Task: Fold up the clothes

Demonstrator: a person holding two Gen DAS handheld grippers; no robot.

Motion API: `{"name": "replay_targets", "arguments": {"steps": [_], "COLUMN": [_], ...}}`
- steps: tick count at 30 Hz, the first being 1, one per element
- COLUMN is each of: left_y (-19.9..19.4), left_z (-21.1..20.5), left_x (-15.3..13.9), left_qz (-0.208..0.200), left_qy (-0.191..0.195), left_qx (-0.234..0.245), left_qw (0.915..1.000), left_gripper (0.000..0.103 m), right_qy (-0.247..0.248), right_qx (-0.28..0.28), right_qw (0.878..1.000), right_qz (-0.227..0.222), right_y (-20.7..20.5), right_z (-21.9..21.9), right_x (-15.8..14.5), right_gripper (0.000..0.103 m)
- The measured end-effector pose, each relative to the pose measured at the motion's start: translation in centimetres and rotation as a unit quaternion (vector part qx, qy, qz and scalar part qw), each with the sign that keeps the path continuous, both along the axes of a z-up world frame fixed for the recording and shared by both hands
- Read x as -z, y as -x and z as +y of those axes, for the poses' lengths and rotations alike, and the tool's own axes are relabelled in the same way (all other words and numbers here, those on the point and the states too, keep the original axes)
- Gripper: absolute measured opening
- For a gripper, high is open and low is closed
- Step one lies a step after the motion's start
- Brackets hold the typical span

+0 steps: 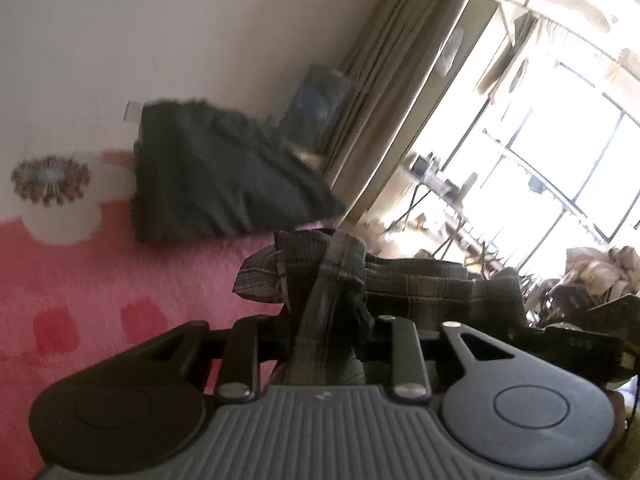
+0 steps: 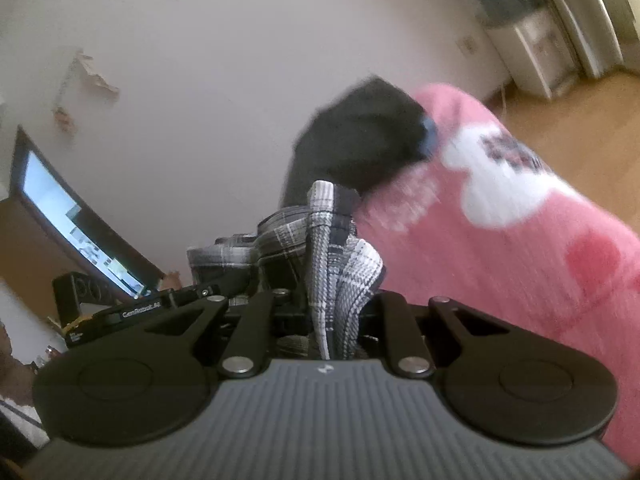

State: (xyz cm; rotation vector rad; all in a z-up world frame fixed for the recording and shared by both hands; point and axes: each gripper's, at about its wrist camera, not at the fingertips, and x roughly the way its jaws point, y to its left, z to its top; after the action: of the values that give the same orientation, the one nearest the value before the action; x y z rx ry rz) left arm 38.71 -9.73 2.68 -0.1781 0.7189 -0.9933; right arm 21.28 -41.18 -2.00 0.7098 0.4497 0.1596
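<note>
Left wrist view: a dark garment [image 1: 224, 172] is seen lying folded at the far side of the pink blanket [image 1: 100, 280], which suggests one piece is already done. A plaid garment [image 1: 400, 284] is held up off the blanket, bunched and not yet folded. The left gripper [image 1: 326, 344] is nearly closed, a gathered edge of the plaid cloth pinched between its jaws.

Right wrist view: the same plaid garment [image 2: 340, 264] is shown gathered in front of the camera, with the dark garment [image 2: 360, 140] on the blanket [image 2: 520, 264] behind it. The right gripper [image 2: 332, 320] is closed almost fully on a fold of plaid cloth. The folding of this piece is judged to be only beginning.
</note>
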Motion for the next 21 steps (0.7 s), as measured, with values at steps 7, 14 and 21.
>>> {"name": "replay_targets", "arguments": {"steps": [7, 14, 21], "left_y": [-3.8, -10.5, -16.3], "left_z": [-1.2, -2.5, -5.1], "left_x": [-5.2, -9.7, -10.3], "left_qz": [-0.059, -0.099, -0.097], "left_qy": [0.042, 0.076, 0.052], "left_qx": [-0.021, -0.049, -0.053], "left_qw": [0.9972, 0.991, 0.9925], "left_gripper": [0.026, 0.026, 0.025], "right_qy": [0.079, 0.131, 0.084], "right_qx": [-0.029, -0.05, -0.058], "right_qw": [0.993, 0.98, 0.987], "right_qz": [-0.083, -0.14, -0.125], "right_y": [-5.2, -13.7, -22.5], "right_z": [-1.1, -3.2, -7.0], "right_x": [-7.2, -12.8, -12.9], "right_gripper": [0.012, 0.011, 0.011]}}
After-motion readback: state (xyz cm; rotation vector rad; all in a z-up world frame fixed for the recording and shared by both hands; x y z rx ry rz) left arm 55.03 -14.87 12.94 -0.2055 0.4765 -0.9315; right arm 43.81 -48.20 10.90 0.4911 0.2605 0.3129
